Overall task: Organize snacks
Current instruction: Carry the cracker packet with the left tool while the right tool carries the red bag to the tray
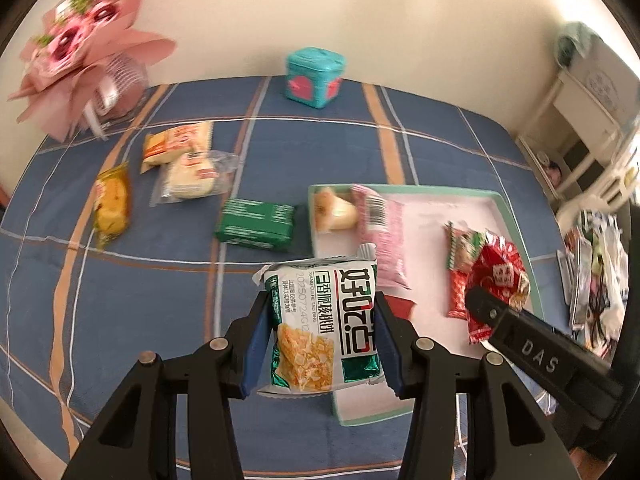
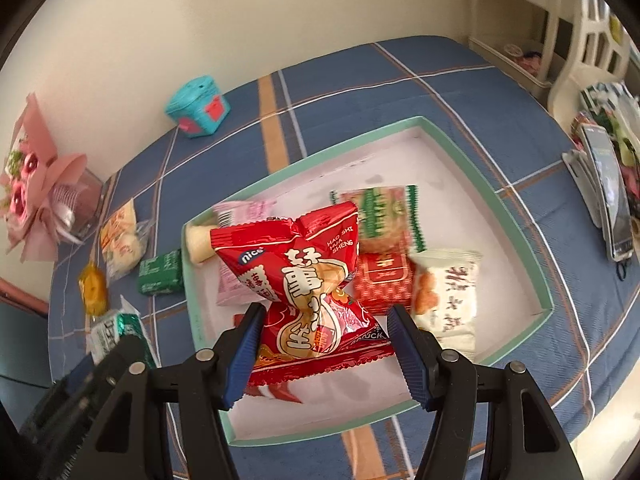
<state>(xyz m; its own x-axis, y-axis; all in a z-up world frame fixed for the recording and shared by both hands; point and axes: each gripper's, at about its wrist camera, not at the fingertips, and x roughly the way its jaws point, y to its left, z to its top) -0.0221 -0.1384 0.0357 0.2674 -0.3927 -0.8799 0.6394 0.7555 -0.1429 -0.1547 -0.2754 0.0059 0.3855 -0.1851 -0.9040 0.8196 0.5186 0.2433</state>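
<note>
My left gripper is shut on a white-and-green snack packet, held above the near left corner of the mint-rimmed tray. My right gripper is shut on a red peanut packet, held over the tray. In the tray lie a pink packet, a bun, a green-and-red packet, a red packet and a white packet. On the blue plaid cloth left of the tray lie a green packet, a yellow packet and two bread packets.
A teal box stands at the far edge by the wall. A pink flower bouquet sits at the back left corner. A cluttered stand with a phone is off the right side, with white furniture behind it.
</note>
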